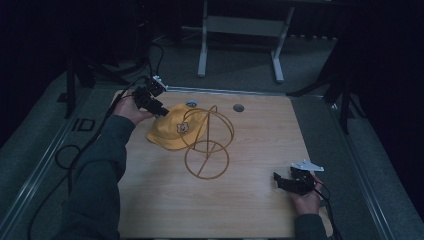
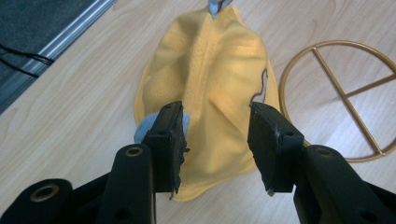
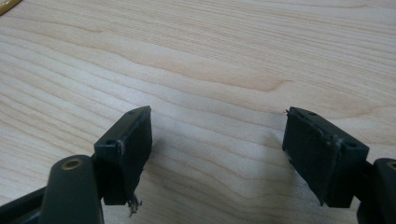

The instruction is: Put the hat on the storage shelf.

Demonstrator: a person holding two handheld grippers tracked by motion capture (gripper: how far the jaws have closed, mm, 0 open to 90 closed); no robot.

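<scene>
Dimly lit from above, the wooden table [image 1: 165, 205] fills my high view, its far corners fading into a dark room where a pale metal frame [image 1: 240, 30] stands cut off at the top. My operator's left sleeve [image 1: 97, 185] comes in from the bottom edge, the shoulder out of frame.

On the table's far left part lies the yellow cap [image 1: 172, 131], crown toward the near side, with a small badge whose design I cannot make out. Touching its right side stands the gold wire stand [image 1: 207, 145], a ring base with an arched loop that crosses in front of the cap and hides part of it. In the left gripper view, the ring [image 2: 336, 93] runs off the right edge.

At the cap's far left edge, my left gripper [image 2: 217, 135] is angled down over the fabric, jaws parted, the yellow cloth lying between them; I see no pad pressing on it. A blue patch [image 2: 144, 127] pokes out behind the left jaw, mostly hidden.

Near the front right corner, well apart from the cap, my right gripper [image 3: 217, 149] rests low with jaws wide over bare wood, nothing between them.
</scene>
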